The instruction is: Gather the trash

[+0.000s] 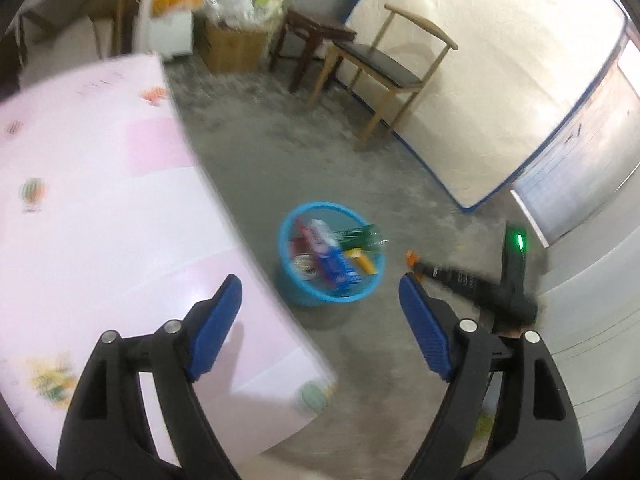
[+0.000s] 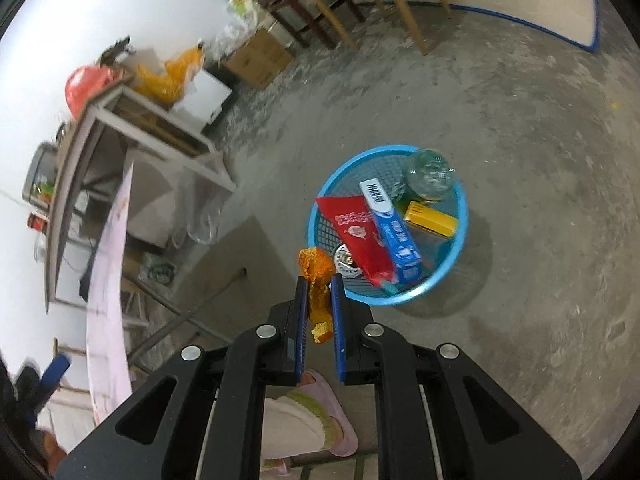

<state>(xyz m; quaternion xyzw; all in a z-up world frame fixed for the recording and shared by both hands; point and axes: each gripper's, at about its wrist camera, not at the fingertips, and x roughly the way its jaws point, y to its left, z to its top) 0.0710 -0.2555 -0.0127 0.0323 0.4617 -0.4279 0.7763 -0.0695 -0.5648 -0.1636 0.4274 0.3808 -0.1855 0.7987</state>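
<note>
A blue basket (image 2: 460, 216) stands on the concrete floor. It holds a red packet (image 2: 358, 236), a blue box (image 2: 394, 232), a yellow box (image 2: 430, 220), a glass jar (image 2: 430, 174) and a tin lid. My right gripper (image 2: 319, 280) is shut on an orange peel (image 2: 316, 264), just short of the basket's near rim. In the left wrist view the same basket (image 1: 286, 236) lies ahead, below the table's edge. My left gripper (image 1: 320, 284) stands open with nothing between its blue pads. The right gripper (image 1: 412, 258) shows there as a dark tool with the orange peel at its tip.
A table with a pink fruit-print cloth (image 1: 100, 208) fills the left. A wooden chair (image 1: 384, 68), a dark stool (image 1: 316, 36) and a cardboard box (image 1: 236, 46) stand at the back. A workbench with bags (image 2: 132, 108) is at the wall. A slippered foot (image 2: 304, 420) is below my right gripper.
</note>
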